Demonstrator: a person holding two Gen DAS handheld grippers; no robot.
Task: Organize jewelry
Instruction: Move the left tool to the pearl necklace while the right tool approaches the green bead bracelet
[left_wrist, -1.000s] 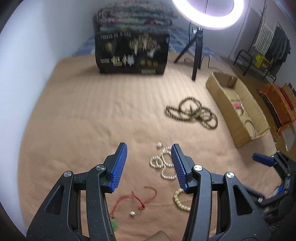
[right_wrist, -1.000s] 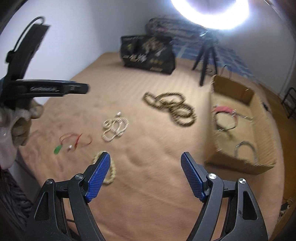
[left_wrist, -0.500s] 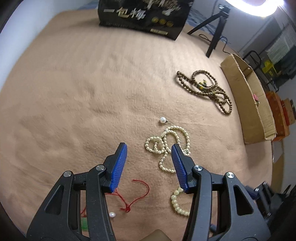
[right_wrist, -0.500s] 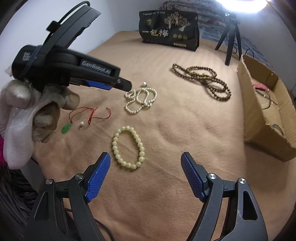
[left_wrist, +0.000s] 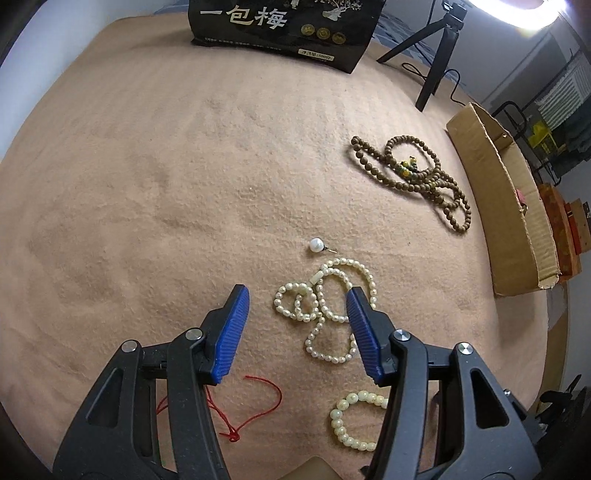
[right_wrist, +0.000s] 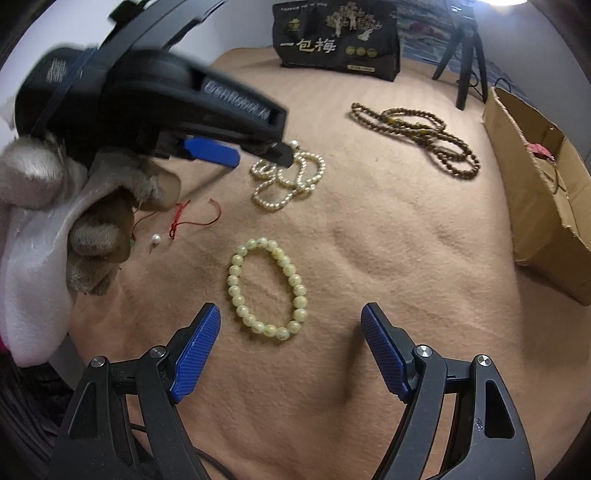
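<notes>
A tangled pearl necklace (left_wrist: 325, 299) (right_wrist: 291, 177) lies on the tan cloth. My left gripper (left_wrist: 297, 306) is open and hovers just above it, jaws either side of its near loops; the left gripper also shows in the right wrist view (right_wrist: 258, 157). A pale green bead bracelet (right_wrist: 267, 288) (left_wrist: 354, 421) lies just ahead of my open, empty right gripper (right_wrist: 290, 330). A red cord with a knot (left_wrist: 255, 410) (right_wrist: 188, 218), a loose pearl earring (left_wrist: 317, 244), a second pearl stud (right_wrist: 156, 240) and a brown wooden bead necklace (left_wrist: 417, 177) (right_wrist: 417, 136) lie nearby.
An open cardboard box (left_wrist: 517, 206) (right_wrist: 539, 195) holding some jewelry stands at the right edge. A black printed bag (left_wrist: 280, 29) (right_wrist: 336, 40) stands at the back. A ring light tripod (left_wrist: 432, 62) stands behind right.
Both grippers have tipped down and moved closer to the cloth. My left gripper has come forward over the pearl necklace. The green bracelet now lies just ahead of my right gripper.
</notes>
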